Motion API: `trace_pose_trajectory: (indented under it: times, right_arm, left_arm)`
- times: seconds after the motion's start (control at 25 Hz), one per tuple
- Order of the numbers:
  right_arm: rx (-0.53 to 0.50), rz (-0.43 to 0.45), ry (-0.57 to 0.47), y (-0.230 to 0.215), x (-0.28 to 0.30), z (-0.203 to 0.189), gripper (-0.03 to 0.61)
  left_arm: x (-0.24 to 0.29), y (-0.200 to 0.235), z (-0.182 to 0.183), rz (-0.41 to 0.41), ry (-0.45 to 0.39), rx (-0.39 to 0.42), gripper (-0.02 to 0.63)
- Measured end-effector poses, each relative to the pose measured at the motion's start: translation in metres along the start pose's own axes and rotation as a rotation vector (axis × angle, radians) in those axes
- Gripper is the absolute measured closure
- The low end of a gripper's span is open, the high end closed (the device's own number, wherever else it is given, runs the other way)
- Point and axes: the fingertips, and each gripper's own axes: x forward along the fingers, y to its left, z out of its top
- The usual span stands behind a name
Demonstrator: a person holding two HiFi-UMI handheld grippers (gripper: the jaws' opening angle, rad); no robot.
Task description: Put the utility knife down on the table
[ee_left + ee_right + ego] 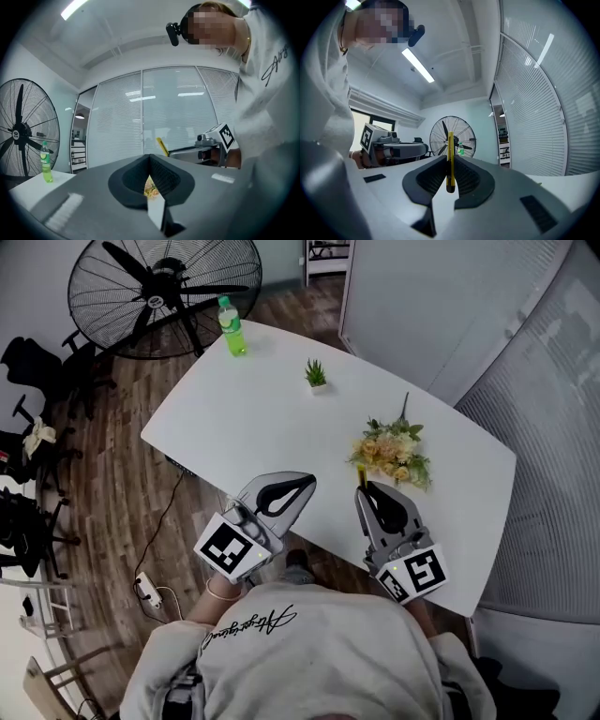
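My right gripper [366,487] is shut on a thin yellow utility knife [360,474], held above the near edge of the white table [244,418]. In the right gripper view the knife [450,145] stands upright between the black pads, its top end rising above my right gripper [450,161]. My left gripper [306,482] hovers beside it over the same table edge. Its jaws meet at the tip in the left gripper view [149,158] and hold nothing. That view also shows the knife [161,146] sticking up from the right gripper.
On the table are a bunch of yellow flowers [394,451] just past the right gripper, a small potted plant [317,374] and a green bottle [232,327] at the far corner. A large floor fan [164,292] and black chairs [33,371] stand to the left. A power strip [148,590] lies on the floor.
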Motion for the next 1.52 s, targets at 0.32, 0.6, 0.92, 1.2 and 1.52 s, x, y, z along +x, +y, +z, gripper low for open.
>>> trace_pose_trajectory:
  times: [0.32, 0.6, 0.92, 1.2, 1.52]
  right_arm:
    - [0.007, -0.066, -0.017, -0.021, 0.031, 0.004, 0.531]
    - [0.001, -0.101, -0.036, -0.036, 0.039, 0.007, 0.531]
    - [-0.001, -0.068, -0.02, -0.049, 0.036, 0.009, 0.531]
    - [-0.01, -0.05, -0.003, -0.056, 0.026, 0.008, 0.531]
    - [-0.007, -0.03, 0.023, -0.057, 0.027, 0.0, 0.531]
  left_arm:
    - [0.017, 0.036, 0.002, -0.06, -0.009, -0.001, 0.614]
    - [0.029, 0.046, 0.002, -0.09, -0.016, 0.006, 0.614]
    - [0.04, 0.044, 0.002, -0.05, -0.02, -0.014, 0.613]
    - [0.039, 0.043, -0.001, -0.009, -0.004, -0.007, 0.614]
    - [0.041, 0.042, -0.004, 0.0, -0.003, -0.012, 0.614]
